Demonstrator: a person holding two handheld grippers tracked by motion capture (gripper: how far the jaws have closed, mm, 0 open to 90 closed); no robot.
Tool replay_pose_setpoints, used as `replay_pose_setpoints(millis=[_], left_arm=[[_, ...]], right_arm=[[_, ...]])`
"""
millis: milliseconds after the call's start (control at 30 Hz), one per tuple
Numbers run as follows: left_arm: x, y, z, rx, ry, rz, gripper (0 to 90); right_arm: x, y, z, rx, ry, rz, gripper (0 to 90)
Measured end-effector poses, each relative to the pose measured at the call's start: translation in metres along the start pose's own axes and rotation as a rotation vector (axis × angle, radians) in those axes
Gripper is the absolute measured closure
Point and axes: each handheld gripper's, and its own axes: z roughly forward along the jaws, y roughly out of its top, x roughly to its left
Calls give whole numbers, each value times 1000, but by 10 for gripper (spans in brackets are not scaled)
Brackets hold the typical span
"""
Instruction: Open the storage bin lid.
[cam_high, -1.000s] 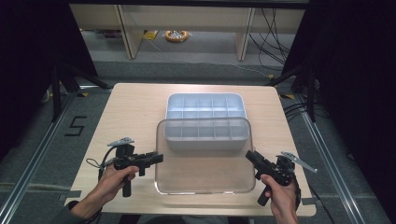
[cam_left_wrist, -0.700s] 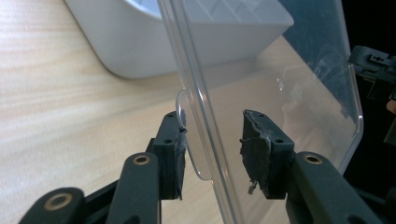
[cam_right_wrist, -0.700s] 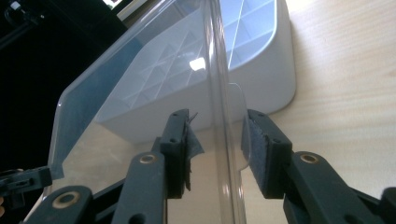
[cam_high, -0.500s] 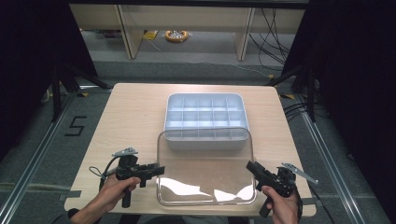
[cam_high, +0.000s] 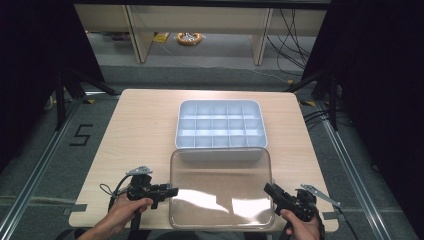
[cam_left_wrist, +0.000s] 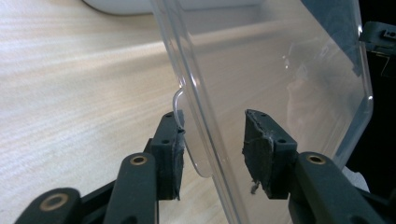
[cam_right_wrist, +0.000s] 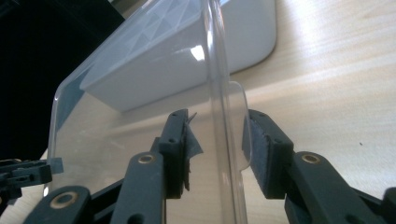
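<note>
Between the left gripper (cam_high: 172, 190) and right gripper (cam_high: 267, 188) — clear lid (cam_high: 221, 187), long axis gripper-to-gripper, each side tab inside parted, unclamped jaws.

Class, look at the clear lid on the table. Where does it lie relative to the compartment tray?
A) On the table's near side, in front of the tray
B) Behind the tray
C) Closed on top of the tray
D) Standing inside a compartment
A: the clear lid lies nearer the person than the compartment tray, whose cells are uncovered, with a gripper at each short edge.
</note>
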Motion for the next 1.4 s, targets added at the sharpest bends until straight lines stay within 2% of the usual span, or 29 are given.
replay_pose_setpoints(millis=[33, 67, 100, 133, 167, 233, 333, 367, 433, 467, 500, 533, 567, 600, 633, 667, 700, 733, 767, 800, 833, 900, 933, 1033, 1167, 1233, 1267, 1300, 1400], left_arm=[[0, -1, 0, 2, 1, 4, 569], [-1, -1, 0, 4, 2, 7, 569], [-2, -1, 0, 5, 6, 15, 568], [-2, -2, 0, 5, 5, 17, 568], [-2, -2, 0, 4, 6, 19, 568], [-4, -4, -1, 5, 9, 25, 567], [-5, -5, -2, 5, 9, 34, 568], [-6, -5, -2, 3, 13, 38, 569], [-6, -6, -3, 7, 11, 35, 569], [-6, -6, -3, 7, 11, 35, 570], [-5, -7, -3, 9, 4, 31, 570], [-4, -7, -3, 15, -5, 12, 569], [-3, -7, -2, 16, -7, 12, 569], [-2, -7, -1, 17, -4, 9, 569], [-2, -7, -1, 17, -4, 9, 567], [-2, -7, -1, 20, -4, 6, 567], [-1, -7, 1, 25, -6, -4, 565], [-1, -7, 1, 25, -6, -4, 560], [0, -8, 2, 32, -4, -5, 560], [1, -8, 3, 37, -8, -10, 550], [2, -10, 5, 57, -6, -20, 545], [3, -10, 6, 64, -9, -26, 544], [3, -10, 7, 60, -5, -27, 544], [4, -9, 10, 78, -6, -17, 526], [5, -9, 13, 91, 2, -19, 502], [4, -9, 15, 97, 12, -13, 491], [4, -9, 15, 98, 15, -9, 489], [4, -8, 15, 103, 13, -4, 488], [4, -8, 15, 98, 26, -5, 486]], right_arm=[[1, -2, -1, 20, -5, 25, 617], [1, -2, -1, 20, -5, 25, 617], [3, -3, -1, 37, -31, 50, 617], [0, -4, 0, 29, -43, 21, 616], [-1, -5, 1, 29, -26, 6, 616], [-3, -6, 0, 25, -30, -20, 614], [1, -7, -1, 40, -45, 10, 611], [-2, -7, 0, 40, -72, -33, 611], [-1, -8, -1, 40, -21, -6, 608], [-1, -8, -1, 40, -21, -6, 608], [-1, -9, 0, 50, -53, -14, 608], [1, -10, 1, 45, -38, 18, 607], [1, -10, 1, 54, -52, 12, 607], [-2, -9, 1, 55, -71, -32, 607], [-2, -10, 2, 56, -33, -7, 607], [-2, -10, 2, 56, -33, -7, 607], [-1, -11, 3, 75, -43, 24, 606], [-1, -11, 3, 75, -43, 24, 606], [-4, -11, 4, 78, -53, -6, 604], [-7, -12, 7, 56, -38, -28, 599], [-1, -13, 5, 98, -49, 58, 595], [-3, -14, 7, 87, -64, 41, 594], [-4, -14, 7, 90, -44, 41, 594], [-5, -13, 8, 119, -50, 86, 581], [-7, -13, 9, 121, -53, 68, 580], [-7, -13, 11, 143, -78, 97, 569], [-7, -12, 11, 142, -49, 103, 568], [-7, -12, 13, 140, -72, 85, 568], [-9, -12, 14, 136, -60, 67, 566]])
